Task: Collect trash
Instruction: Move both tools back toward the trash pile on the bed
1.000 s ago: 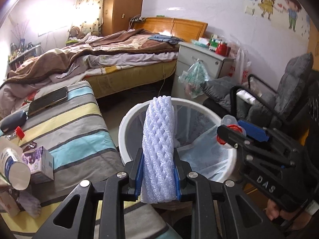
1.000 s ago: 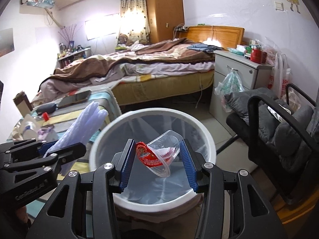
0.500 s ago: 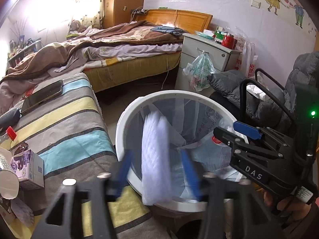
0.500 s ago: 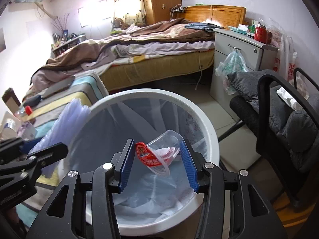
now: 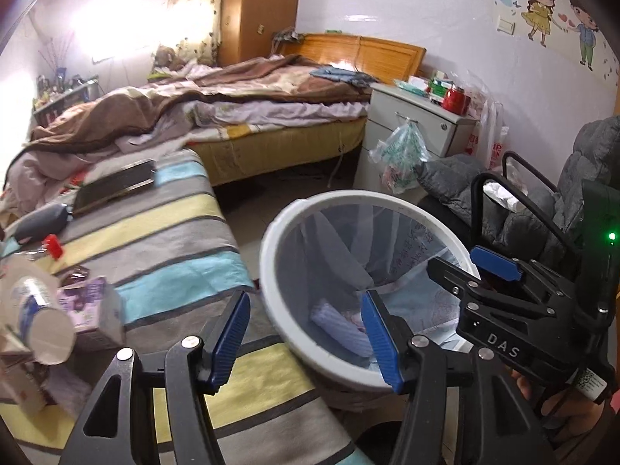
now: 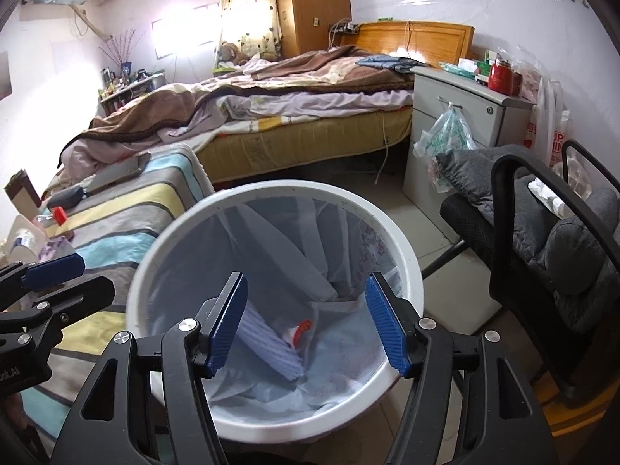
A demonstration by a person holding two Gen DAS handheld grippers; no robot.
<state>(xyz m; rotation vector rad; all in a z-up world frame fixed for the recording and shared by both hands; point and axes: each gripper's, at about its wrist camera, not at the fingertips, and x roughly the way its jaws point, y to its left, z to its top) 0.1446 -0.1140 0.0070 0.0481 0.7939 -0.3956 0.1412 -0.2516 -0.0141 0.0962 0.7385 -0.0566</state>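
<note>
Both claws, left claw (image 5: 306, 339) and right claw (image 6: 306, 323), hang released and empty over the bin (image 6: 407, 255), where the foam sleeve (image 6: 267, 343) and cup (image 6: 298, 333) lie. Remaining trash, a carton (image 5: 91, 308) and bottle (image 5: 38, 310), sits on the striped table (image 5: 155, 240) at nine o'clock, nearer the left claw.

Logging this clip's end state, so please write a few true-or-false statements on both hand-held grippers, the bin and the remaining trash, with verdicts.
1. The left hand-held gripper grips the foam net. False: it is open and empty.
2. The white foam net lies inside the trash bin. True.
3. The right hand-held gripper is open above the bin. True.
4. The bin has no liner. False: a translucent bag lines it.
5. A purple carton lies on the striped cover. True.
</note>
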